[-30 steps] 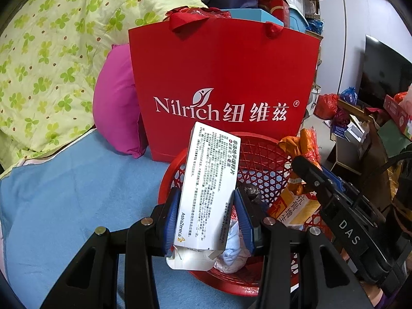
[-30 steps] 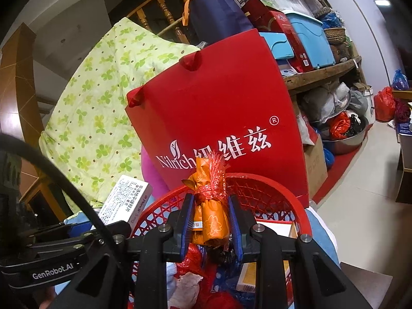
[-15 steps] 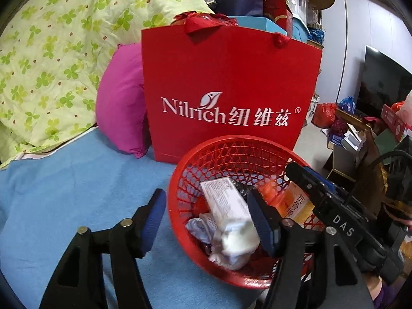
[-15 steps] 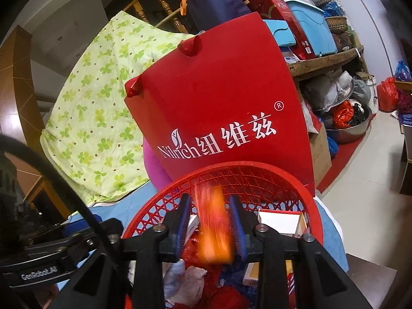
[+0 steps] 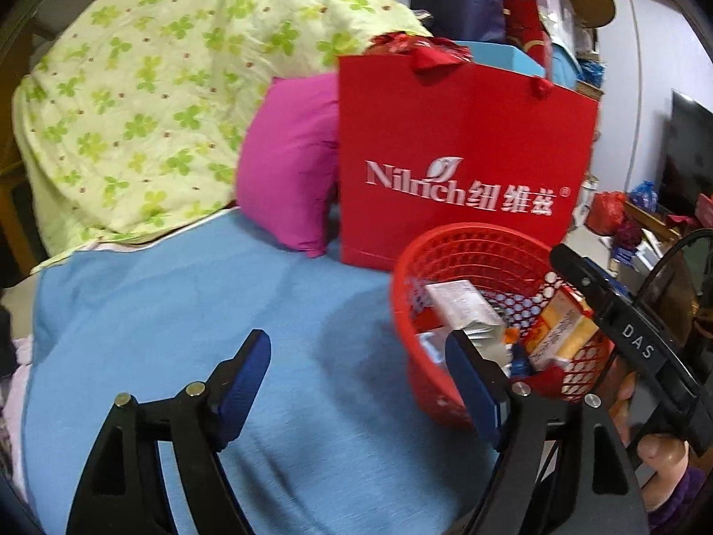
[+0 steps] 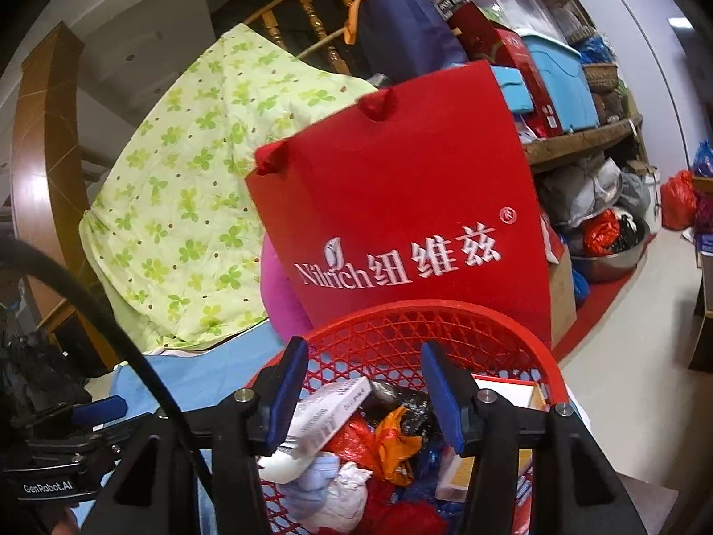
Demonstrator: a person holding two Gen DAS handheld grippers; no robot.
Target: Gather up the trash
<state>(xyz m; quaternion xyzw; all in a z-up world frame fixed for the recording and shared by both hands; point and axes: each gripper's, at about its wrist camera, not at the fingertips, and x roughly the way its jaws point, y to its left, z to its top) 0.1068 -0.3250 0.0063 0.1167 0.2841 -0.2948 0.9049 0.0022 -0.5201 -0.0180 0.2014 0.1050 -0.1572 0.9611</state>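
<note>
A red mesh basket [image 5: 450, 240] [image 6: 401, 325] stands on the blue sheet, filled with trash. Inside lie a white medicine box [image 5: 463, 303] [image 6: 329, 410], an orange wrapper [image 6: 396, 441], a yellow-orange carton [image 5: 561, 334] and crumpled tissue [image 6: 343, 495]. My left gripper [image 5: 361, 370] hovers over the sheet left of the basket, its jaws opening wide with nothing between them. My right gripper [image 6: 363, 388] hangs just above the basket, its jaws opening, and no pad touches anything. The right gripper also shows at the right edge of the left wrist view, marked DAS [image 5: 633, 339].
A red Nilrich paper bag [image 5: 459, 160] [image 6: 401, 223] stands right behind the basket. A magenta pillow [image 5: 289, 169] and a green clover quilt [image 5: 147, 102] lie to its left. Blue sheet [image 5: 178, 303] spreads leftward. Cluttered shelves [image 6: 575, 142] and floor lie at the right.
My left gripper let the white medicine box fall into the basket, opened and slid left over the sheet. My right gripper opened and the orange wrapper dropped into the basket.
</note>
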